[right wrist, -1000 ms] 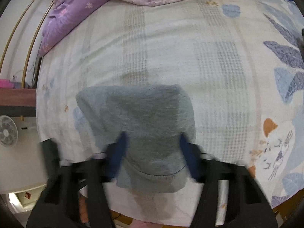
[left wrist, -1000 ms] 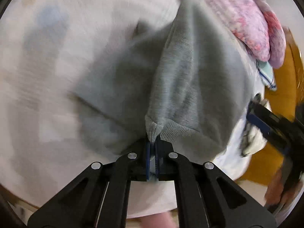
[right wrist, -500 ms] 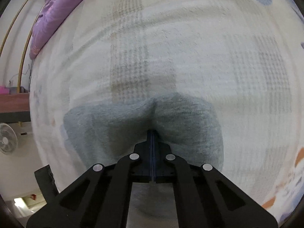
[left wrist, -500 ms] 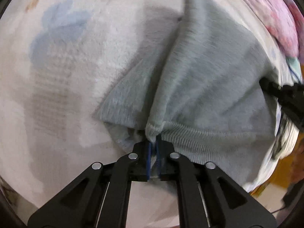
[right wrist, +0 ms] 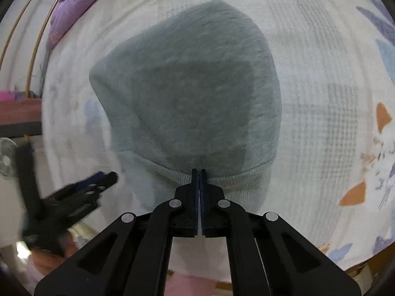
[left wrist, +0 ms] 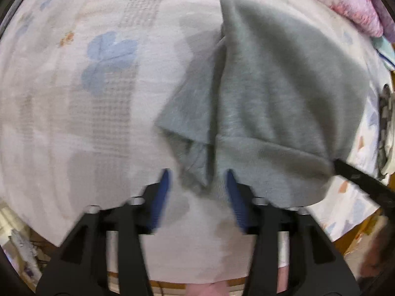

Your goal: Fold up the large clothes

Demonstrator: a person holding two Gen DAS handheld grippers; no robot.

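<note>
Grey sweater (left wrist: pixel 284 93) lay folded near the bed's (left wrist: pixel 74 123) front edge. The left claw (left wrist: pixel 197 187) had just been opening, its corner released; the right claw (right wrist: pixel 198 172) stayed clenched on the ribbed hem (right wrist: pixel 237 180). Any tug there could drag the fold askew.

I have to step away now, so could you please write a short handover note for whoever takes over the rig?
Left claw: open, jaws just opened, ribbed hem corner lying loose between them.
Right claw: shut on the ribbed hem of the grey sweatshirt.
Sweatshirt lies bunched on the patterned bedspread, partly folded over.
Left: smooth it and finish the folds.
</note>
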